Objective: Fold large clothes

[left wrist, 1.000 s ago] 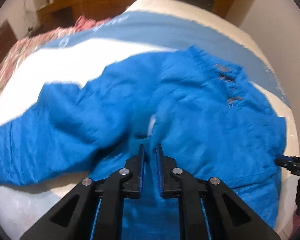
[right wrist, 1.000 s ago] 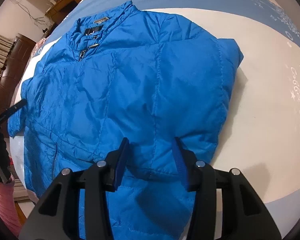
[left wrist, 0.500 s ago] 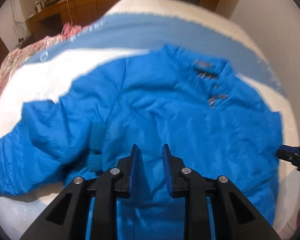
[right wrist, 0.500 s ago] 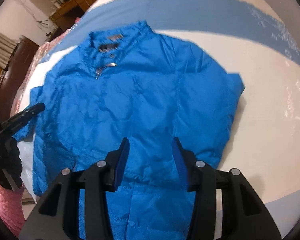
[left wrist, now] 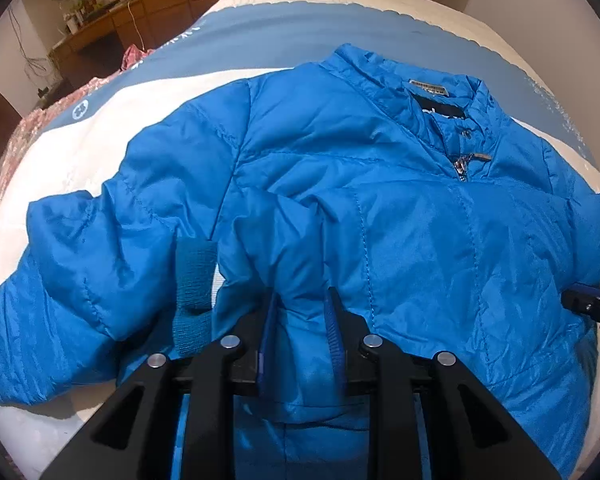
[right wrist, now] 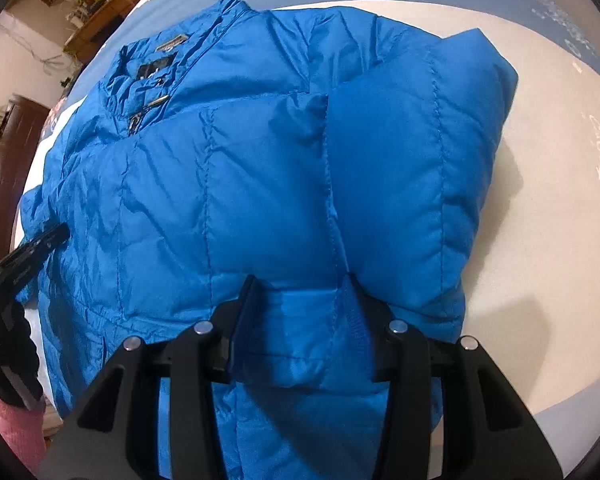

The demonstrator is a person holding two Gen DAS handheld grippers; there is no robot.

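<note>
While blue puffer jacket [left wrist: 380, 216] lies on bed [right wrist: 548, 216], left gripper [left wrist: 302, 312] and right gripper [right wrist: 300, 300] fingers stand apart, fabric bunched between them.

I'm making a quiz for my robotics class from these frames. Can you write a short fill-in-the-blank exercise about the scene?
1. The garment on the bed is a puffy jacket coloured ____.
2. The jacket lies with its zipper facing ____.
3. The knit cuff lies just to the ____ of the left gripper in its own view.
4. Jacket fabric sits between the fingers of the left and right gripper, so ____ grippers have fabric.

Missing words: blue; up; left; both
</note>
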